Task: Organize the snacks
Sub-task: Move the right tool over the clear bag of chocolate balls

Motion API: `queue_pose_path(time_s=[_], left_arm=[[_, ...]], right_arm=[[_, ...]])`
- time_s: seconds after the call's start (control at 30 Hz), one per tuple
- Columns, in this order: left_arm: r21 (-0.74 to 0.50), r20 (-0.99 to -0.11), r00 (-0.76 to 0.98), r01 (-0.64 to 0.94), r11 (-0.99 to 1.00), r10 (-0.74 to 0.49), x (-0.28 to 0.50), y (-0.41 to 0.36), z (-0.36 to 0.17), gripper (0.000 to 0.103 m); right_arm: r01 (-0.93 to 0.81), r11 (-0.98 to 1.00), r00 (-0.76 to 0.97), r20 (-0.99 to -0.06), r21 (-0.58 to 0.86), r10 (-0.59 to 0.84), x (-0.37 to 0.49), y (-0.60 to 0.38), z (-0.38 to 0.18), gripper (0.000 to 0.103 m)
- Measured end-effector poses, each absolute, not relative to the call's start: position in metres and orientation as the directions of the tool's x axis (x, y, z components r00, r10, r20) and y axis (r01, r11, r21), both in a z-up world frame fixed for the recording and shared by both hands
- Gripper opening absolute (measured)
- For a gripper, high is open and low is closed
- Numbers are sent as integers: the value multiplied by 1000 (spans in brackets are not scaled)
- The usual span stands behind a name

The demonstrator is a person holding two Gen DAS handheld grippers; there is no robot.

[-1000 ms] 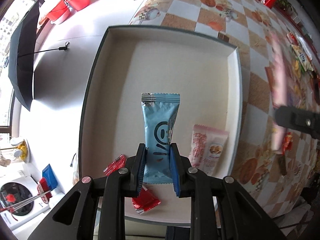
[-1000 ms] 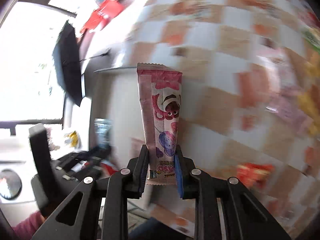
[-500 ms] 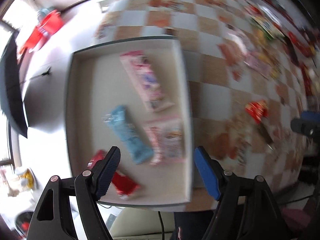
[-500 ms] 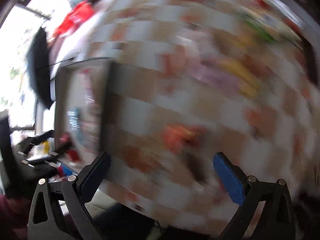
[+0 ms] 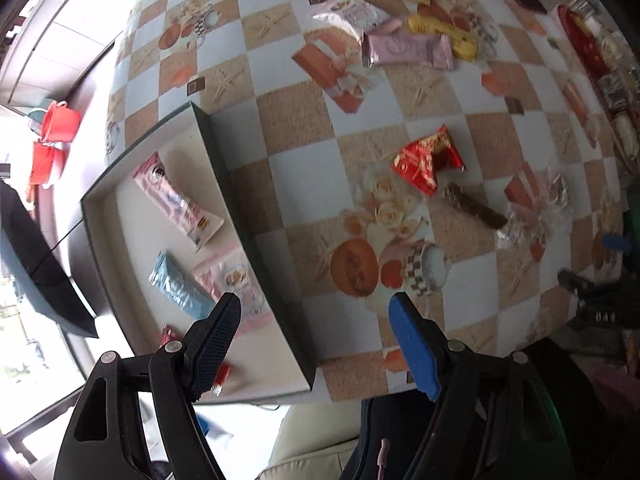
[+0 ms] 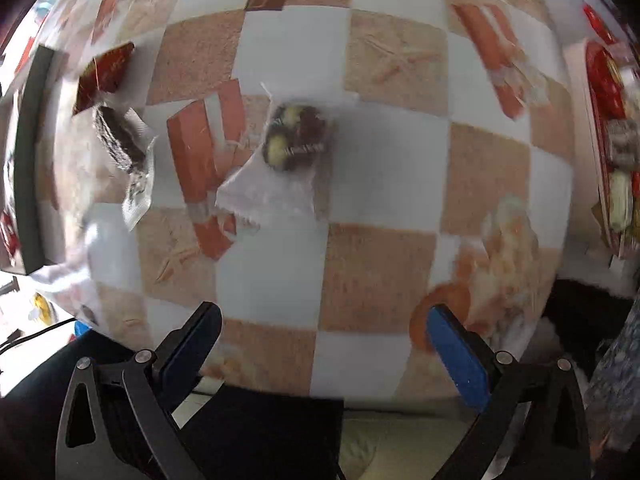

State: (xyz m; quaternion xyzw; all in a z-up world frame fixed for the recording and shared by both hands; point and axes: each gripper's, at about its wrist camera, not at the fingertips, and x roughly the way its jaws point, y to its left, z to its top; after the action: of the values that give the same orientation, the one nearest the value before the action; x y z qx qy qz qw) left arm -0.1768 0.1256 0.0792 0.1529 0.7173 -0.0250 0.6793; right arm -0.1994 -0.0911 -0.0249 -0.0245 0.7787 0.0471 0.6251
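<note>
Left wrist view: the left gripper (image 5: 316, 320) gapes wide and empty above the near edge of the desk (image 5: 300, 120). A second ago it pinched the blue pack (image 5: 180, 290); that pack now lies flat in the tray (image 5: 224, 184) at left, beside a pink tube (image 5: 178, 200) and a pale pink pack (image 5: 234, 280). A red pack (image 5: 219, 376) peeks out behind the left finger. To the right on the checked cloth lie a red wrapper (image 5: 426, 158), a dark bar (image 5: 474, 206) touching it, and farther off a mauve pack (image 5: 408, 48).

Right wrist view: the right gripper (image 6: 324, 334) is likewise spread wide and empty, its pink tube gone since a second ago. Ahead, blurred, lies a clear bag (image 6: 288, 160) with what may be dark and yellow sweets; to its left is the dark bar (image 6: 118, 140), and the tray wall (image 6: 28, 160) stands at the far left.
</note>
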Motion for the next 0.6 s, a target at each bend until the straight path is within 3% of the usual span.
queue_pose_path(time_s=[0.23,0.6], left_arm=[[253,-963,-10,305,918,269,-191,107,85,80],[259,-961,-13,319,912,278,-195,99,83,80]], right_arm=[[-179,981,-170,-985,70,39,-160,-75,-29,103],[-206,978,-242,-970,36,-15,-159,-79,-61,103]])
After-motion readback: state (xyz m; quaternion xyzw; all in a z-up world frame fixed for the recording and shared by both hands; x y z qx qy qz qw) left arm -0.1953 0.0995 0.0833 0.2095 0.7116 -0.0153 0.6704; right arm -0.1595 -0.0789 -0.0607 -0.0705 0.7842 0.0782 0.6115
